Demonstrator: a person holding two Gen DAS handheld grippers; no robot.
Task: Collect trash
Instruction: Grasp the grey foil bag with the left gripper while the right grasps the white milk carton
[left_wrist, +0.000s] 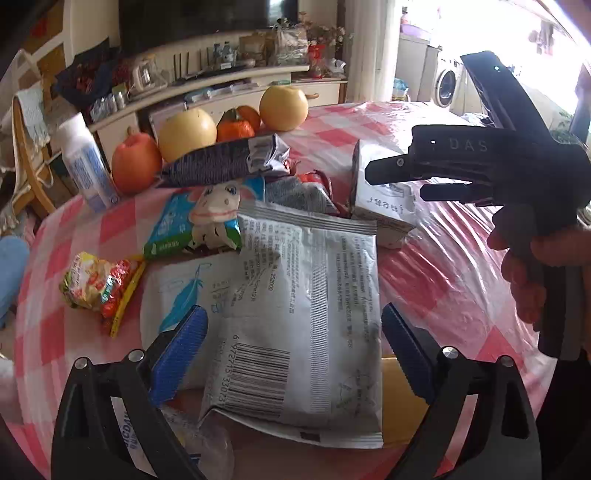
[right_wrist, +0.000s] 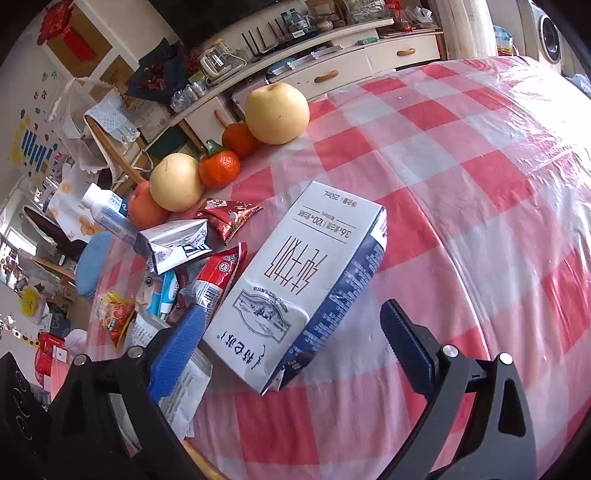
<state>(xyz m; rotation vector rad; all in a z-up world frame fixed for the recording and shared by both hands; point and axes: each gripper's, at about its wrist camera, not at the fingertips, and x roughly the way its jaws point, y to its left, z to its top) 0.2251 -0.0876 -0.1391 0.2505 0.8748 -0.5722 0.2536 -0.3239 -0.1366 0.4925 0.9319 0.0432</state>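
Observation:
A pile of trash lies on the red-checked table. In the left wrist view my left gripper is open, its blue pads either side of a large silver wrapper with a barcode. Behind it lie a blue-green cartoon packet, a yellow-red snack packet, a crushed dark carton and a white milk carton. My right gripper hovers open above the milk carton. In the right wrist view my right gripper is open around the milk carton.
Two yellow pears, two tangerines, an apple and a white bottle stand at the table's far edge. A yellow box sits under the wrapper. Cluttered shelves lie beyond. Red wrappers lie beside the carton.

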